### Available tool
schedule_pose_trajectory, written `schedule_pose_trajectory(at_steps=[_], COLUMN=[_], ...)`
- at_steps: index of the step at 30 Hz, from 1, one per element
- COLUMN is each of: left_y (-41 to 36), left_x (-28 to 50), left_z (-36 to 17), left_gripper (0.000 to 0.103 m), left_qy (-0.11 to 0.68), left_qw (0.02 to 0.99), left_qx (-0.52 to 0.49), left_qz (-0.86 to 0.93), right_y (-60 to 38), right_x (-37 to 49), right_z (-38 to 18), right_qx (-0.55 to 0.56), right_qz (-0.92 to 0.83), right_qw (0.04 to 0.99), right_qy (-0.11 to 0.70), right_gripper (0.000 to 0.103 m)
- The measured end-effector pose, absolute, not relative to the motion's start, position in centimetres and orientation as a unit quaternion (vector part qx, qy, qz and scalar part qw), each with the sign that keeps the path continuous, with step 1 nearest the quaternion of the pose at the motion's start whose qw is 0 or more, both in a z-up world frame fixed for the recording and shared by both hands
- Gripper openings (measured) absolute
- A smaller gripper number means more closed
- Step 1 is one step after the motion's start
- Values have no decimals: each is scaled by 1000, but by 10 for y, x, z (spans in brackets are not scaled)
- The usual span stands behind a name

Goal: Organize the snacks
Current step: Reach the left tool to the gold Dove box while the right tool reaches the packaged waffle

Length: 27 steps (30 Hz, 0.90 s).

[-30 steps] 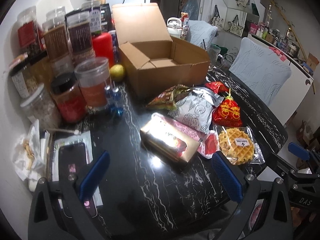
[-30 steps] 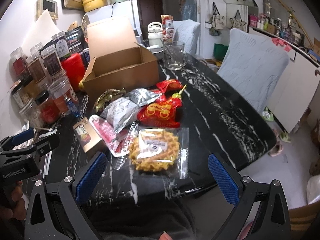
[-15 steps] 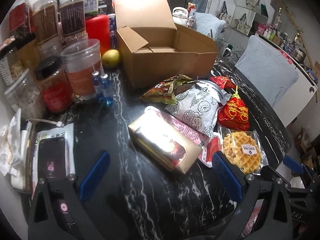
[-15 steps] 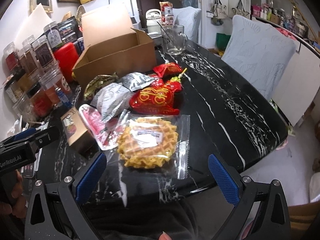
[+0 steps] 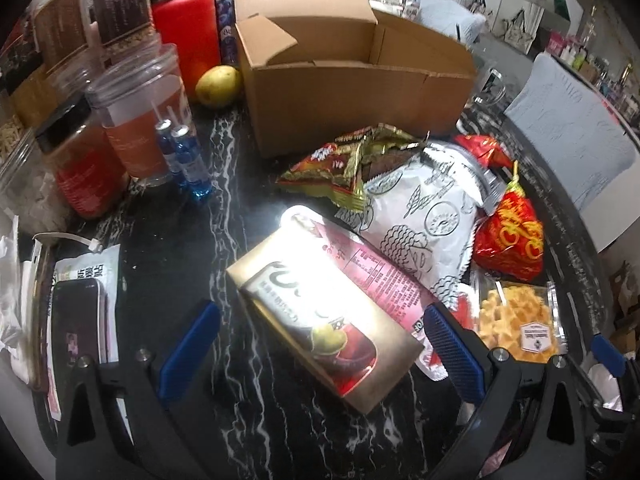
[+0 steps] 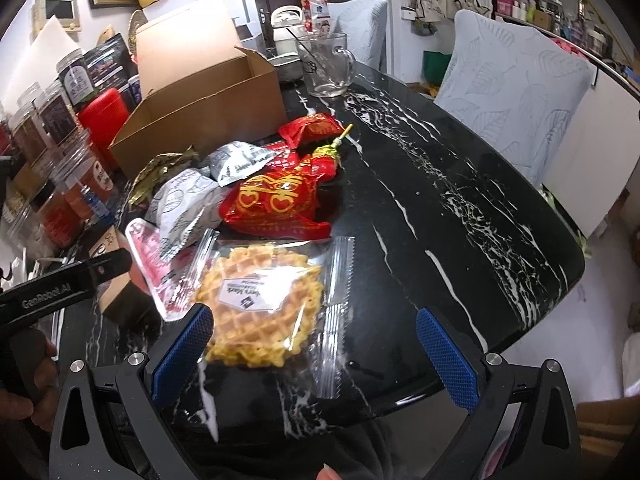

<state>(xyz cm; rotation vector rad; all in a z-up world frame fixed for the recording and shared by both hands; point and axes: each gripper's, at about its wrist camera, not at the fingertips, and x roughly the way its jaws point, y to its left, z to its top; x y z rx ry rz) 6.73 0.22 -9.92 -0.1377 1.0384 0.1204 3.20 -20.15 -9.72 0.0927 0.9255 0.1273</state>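
Cardboard box (image 5: 352,96) is the landmark: flaps open, no contents visible from either view. Left of it: one red canister (image 5: 186,36), one yellow fruit (image 5: 218,86), two small blue bottles (image 5: 184,156), a cluster of clear jars (image 5: 136,120), too crowded to count. In front of it on the black marble table (image 6: 440,208), seven snacks: gold box (image 5: 324,320), pink pouch (image 5: 372,268), gold-green packet (image 5: 352,160), white bag (image 5: 424,216), silver pack (image 6: 236,162), red bag (image 6: 276,204), waffle pack (image 6: 260,304). Left gripper (image 5: 320,344) released, straddling gold box; right gripper (image 6: 312,344) released over waffle pack.
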Motion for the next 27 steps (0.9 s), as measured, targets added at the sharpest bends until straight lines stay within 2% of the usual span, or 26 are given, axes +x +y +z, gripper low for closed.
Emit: schedule_pose_trajectory(at_steps=[5, 7, 9, 20, 27], left_y=[3, 3, 4, 17, 30], left_x=[73, 73, 72, 50, 32], left_z=[-110, -113, -119, -116, -107], left_gripper=[103, 97, 85, 53, 46], left_qy=[508, 509, 518, 495, 483], left_qw=[857, 857, 852, 867, 874], left_qx=[-66, -59, -56, -55, -48], left_qz=[60, 58, 50, 31, 25], right_y=[-202, -201, -199, -185, -182], right_x=[37, 38, 40, 43, 47], right_z=[-100, -101, -101, -111, -120], right_qx=[45, 47, 48, 51, 63], right_qz=[65, 69, 74, 100, 112], right_qw=[890, 889, 888, 878, 873], right_qy=[450, 451, 452, 466, 470], right_gripper=[103, 103, 103, 103, 103])
